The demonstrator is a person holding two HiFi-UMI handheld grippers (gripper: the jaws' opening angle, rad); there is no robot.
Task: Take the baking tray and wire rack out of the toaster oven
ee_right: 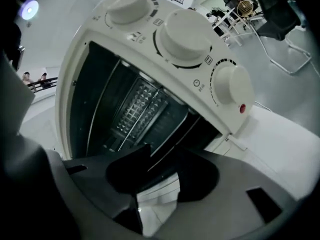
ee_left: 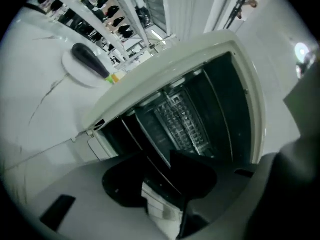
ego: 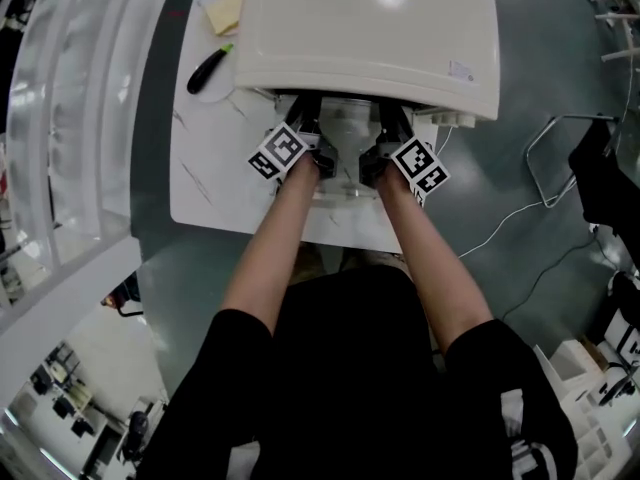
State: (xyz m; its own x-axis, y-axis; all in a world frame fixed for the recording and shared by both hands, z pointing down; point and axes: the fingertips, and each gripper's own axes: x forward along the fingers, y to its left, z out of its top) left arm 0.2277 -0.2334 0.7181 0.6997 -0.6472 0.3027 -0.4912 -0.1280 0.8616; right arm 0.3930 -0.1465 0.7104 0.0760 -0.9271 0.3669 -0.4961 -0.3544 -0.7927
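A cream toaster oven (ego: pixel 370 38) stands on a white table (ego: pixel 205 183), its dark cavity (ee_left: pixel 210 109) open toward me. Inside, thin bars lie over a shiny grid-patterned surface (ee_left: pixel 182 119) (ee_right: pixel 140 106); I cannot tell the rack from the tray. My left gripper (ego: pixel 303 128) (ee_left: pixel 160 176) and right gripper (ego: pixel 392 128) (ee_right: pixel 162 176) reach side by side into the oven mouth, tips hidden under the top's front edge in the head view. Each pair of jaws stands apart, astride a thin dark edge (ee_left: pixel 150 154) (ee_right: pixel 165 151) without pressing on it. A pale door part (ee_left: pixel 160 209) lies below.
Three round knobs (ee_right: pixel 187 34) sit on the oven's panel beside my right gripper. A black marker with a green end (ego: pixel 208 68) and a yellow note (ego: pixel 225 10) lie at the table's back left. A white cable (ego: pixel 510 218) and a metal chair frame (ego: pixel 560 158) are on the floor at right.
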